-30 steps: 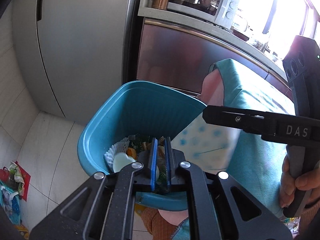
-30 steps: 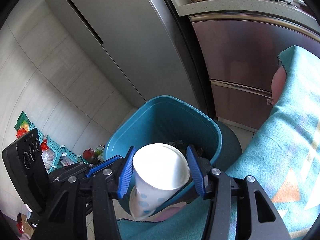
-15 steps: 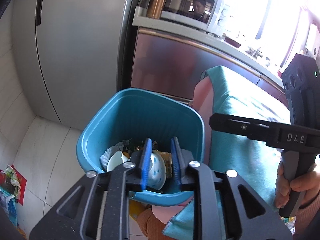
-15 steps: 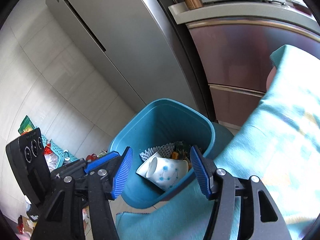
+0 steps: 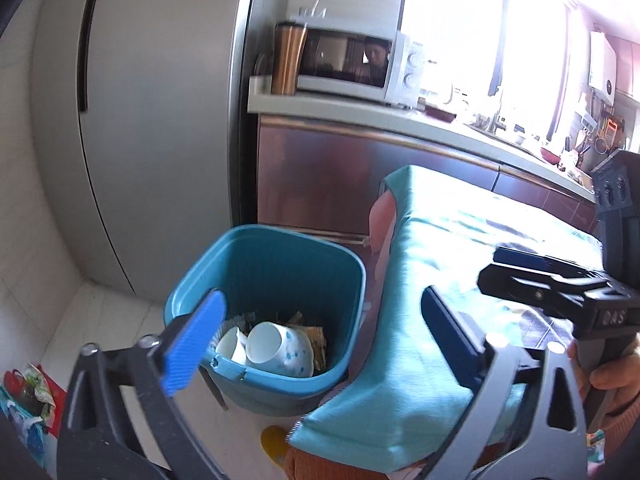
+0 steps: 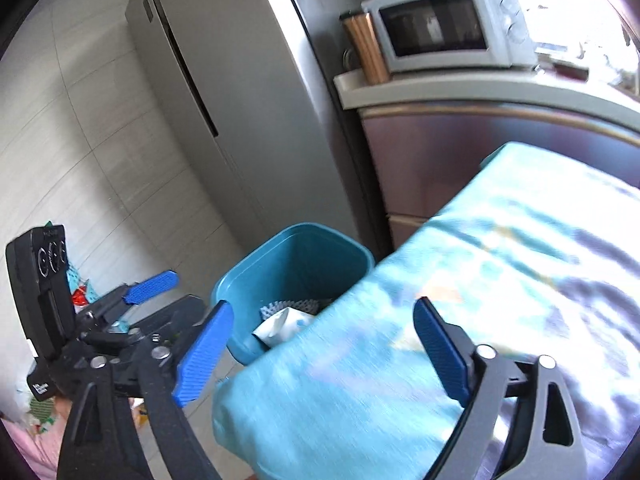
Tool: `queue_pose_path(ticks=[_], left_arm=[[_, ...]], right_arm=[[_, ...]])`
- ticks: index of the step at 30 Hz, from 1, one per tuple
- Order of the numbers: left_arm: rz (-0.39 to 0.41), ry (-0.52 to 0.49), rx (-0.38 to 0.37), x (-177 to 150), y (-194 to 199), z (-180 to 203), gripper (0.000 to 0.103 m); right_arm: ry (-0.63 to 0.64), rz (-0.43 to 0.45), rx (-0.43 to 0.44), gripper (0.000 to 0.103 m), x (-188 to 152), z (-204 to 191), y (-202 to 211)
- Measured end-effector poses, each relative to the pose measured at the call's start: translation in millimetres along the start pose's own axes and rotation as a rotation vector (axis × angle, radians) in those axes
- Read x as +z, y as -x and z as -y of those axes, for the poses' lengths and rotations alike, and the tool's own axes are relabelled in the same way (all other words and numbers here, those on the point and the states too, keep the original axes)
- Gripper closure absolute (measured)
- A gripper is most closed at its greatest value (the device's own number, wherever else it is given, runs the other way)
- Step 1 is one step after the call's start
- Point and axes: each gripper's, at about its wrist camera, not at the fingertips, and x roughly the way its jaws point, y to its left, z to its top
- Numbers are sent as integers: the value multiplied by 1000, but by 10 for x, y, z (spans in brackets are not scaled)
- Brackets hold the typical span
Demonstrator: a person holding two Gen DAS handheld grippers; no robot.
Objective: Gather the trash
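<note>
Trash: two white paper cups with blue dots (image 5: pixel 280 350) lie on their sides in the blue bin (image 5: pixel 276 252), on top of wrappers and a fluted paper liner; from the right wrist view only a white scrap of them (image 6: pixel 282 322) shows above the cloth edge.
Bin: stands on the tiled floor just beside the desk corner, below the cloth's overhang, with the fridge (image 5: pixel 160 120) behind it.
Left tongs (image 5: pixel 320 344): jaws have just been opening and now stand as wide as they go, nothing between the blue pads; the bin shows through the gap.
Right tongs (image 6: pixel 322 354): jaws have likewise just been opening, wide apart, nothing held; they hang over the edge of the teal cloth (image 6: pixel 400 380).
Desk: covered by the teal cloth (image 5: pixel 460 248); no further trash shows on the part in view, and much is washed out by window light.
Step in hand: judged to be the pull-away after the drop, with both tongs freed for the next pickup.
Doing it well: keep both tongs wide while drawing clear of the bin rim, avoid snagging the cloth's hanging corner, and keep the two tools apart as they turn toward the desk.
Risk: the cups sit high in the bin, so a knock to the rim could tip one out.
</note>
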Motion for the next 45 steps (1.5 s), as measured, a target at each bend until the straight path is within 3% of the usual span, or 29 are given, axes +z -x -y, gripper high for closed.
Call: queue_pose_path(ticks=[16, 24, 45], left_arm=[[189, -79, -38, -38, 538, 884, 5], [278, -105, -48, -83, 718, 1285, 5], [312, -131, -58, -145, 709, 1629, 5]], right_arm=[[57, 301, -298, 7, -462, 130, 1113], [26, 380, -425, 7, -713, 285, 1527], [-41, 486, -543, 7, -1004, 438, 2012]])
